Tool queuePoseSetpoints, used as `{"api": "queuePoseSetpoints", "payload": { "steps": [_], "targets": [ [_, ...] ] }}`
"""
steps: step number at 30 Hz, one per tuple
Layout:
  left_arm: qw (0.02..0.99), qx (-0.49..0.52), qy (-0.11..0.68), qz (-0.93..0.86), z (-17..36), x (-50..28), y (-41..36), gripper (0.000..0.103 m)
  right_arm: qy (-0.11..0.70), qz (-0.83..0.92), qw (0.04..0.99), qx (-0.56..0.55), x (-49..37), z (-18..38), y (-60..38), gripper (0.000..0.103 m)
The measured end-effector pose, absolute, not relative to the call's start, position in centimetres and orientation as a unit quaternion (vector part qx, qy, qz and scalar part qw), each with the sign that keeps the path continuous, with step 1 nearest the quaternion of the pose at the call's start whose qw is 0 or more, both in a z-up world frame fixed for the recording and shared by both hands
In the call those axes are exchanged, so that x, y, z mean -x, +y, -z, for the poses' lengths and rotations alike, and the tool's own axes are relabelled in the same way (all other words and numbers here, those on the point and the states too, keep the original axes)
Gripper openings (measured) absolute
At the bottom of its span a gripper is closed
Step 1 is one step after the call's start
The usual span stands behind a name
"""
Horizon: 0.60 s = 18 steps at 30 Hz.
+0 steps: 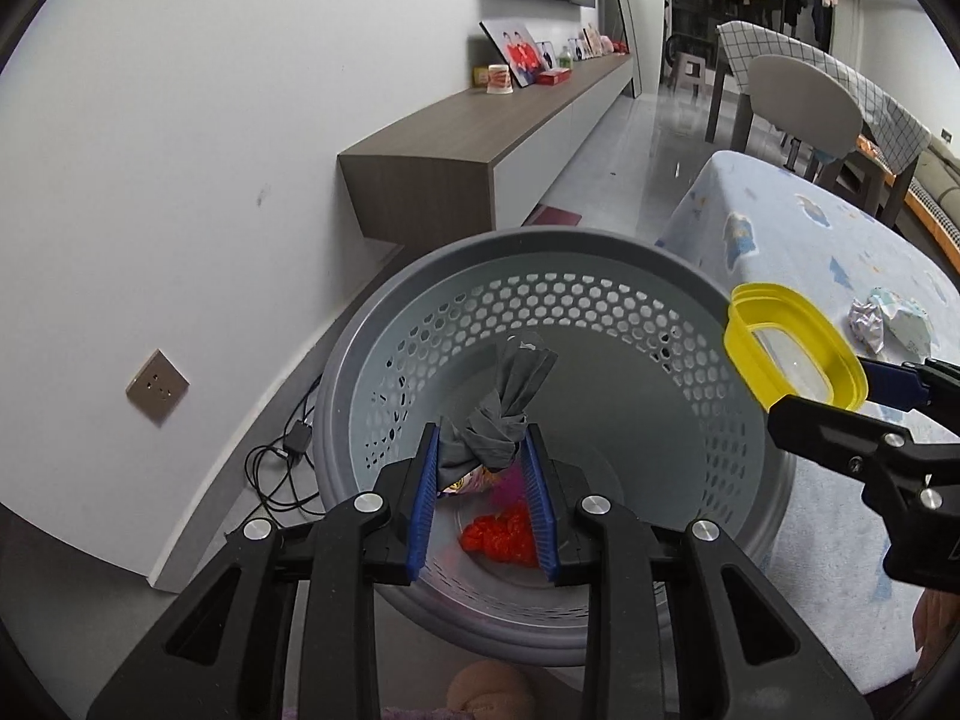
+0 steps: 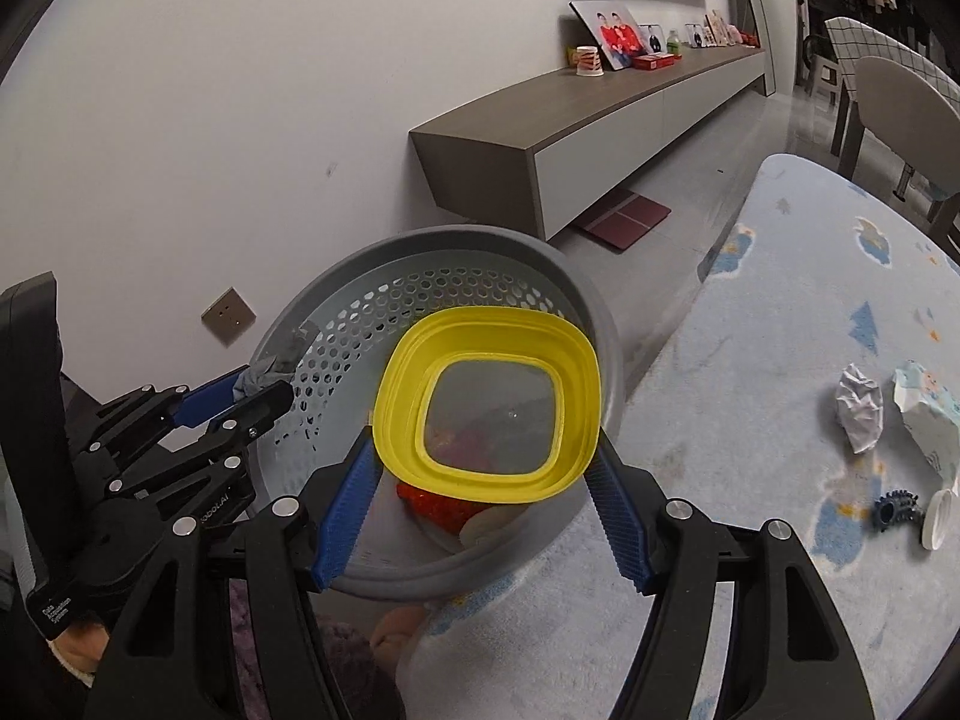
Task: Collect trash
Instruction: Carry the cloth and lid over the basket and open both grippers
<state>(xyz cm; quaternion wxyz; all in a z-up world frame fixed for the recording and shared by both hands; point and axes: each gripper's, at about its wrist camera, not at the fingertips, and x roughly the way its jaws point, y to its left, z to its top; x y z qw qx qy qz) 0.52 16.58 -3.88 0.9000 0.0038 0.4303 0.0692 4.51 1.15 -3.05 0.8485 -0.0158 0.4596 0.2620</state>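
Observation:
A grey perforated basket (image 1: 564,246) stands on the floor beside a blue patterned table; it also shows in the right wrist view (image 2: 420,240). My left gripper (image 1: 483,450) is shut on a knotted grey cloth (image 1: 504,414) and holds it over the basket's opening. My right gripper (image 2: 486,450) is shut on a yellow-rimmed lid (image 2: 489,402) with a clear middle, above the basket's right rim; the lid also shows in the left wrist view (image 1: 792,348). Red trash (image 1: 501,540) and a wrapper lie in the basket's bottom.
On the blue table (image 2: 780,312) lie a crumpled white paper (image 2: 861,414), a crumpled patterned wrapper (image 2: 927,420), a dark hair claw (image 2: 894,510) and a white cap (image 2: 936,519). A low wall cabinet (image 1: 480,138), a wall socket (image 1: 157,385) and cables are left of the basket.

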Motion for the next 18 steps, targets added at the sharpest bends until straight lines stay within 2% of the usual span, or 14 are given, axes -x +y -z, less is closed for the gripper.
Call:
{"api": "queuePoseSetpoints", "payload": {
  "steps": [5, 7, 9, 18],
  "targets": [
    [0.898, 0.003, 0.435, -0.071, 4.2, -0.6, 17.1, 0.032, 0.465, -0.267, 0.844, 0.013, -4.8, 3.7, 1.7, 0.066],
    [0.898, 0.004, 0.433, -0.075, 4.2, -0.5, 17.4, 0.039, 0.466, -0.268, 0.843, 0.012, -5.1, 3.8, 1.7, 0.067],
    [0.899, 0.007, 0.431, -0.079, 4.1, -0.3, 17.7, 0.051, 0.465, -0.267, 0.844, 0.007, -5.1, 3.8, 1.7, 0.072],
    [0.898, 0.011, 0.43, -0.092, 4.3, -0.2, 18.2, 0.055, 0.46, -0.254, 0.851, 0.005, -4.8, 3.9, 1.3, 0.072]
  ]
}}
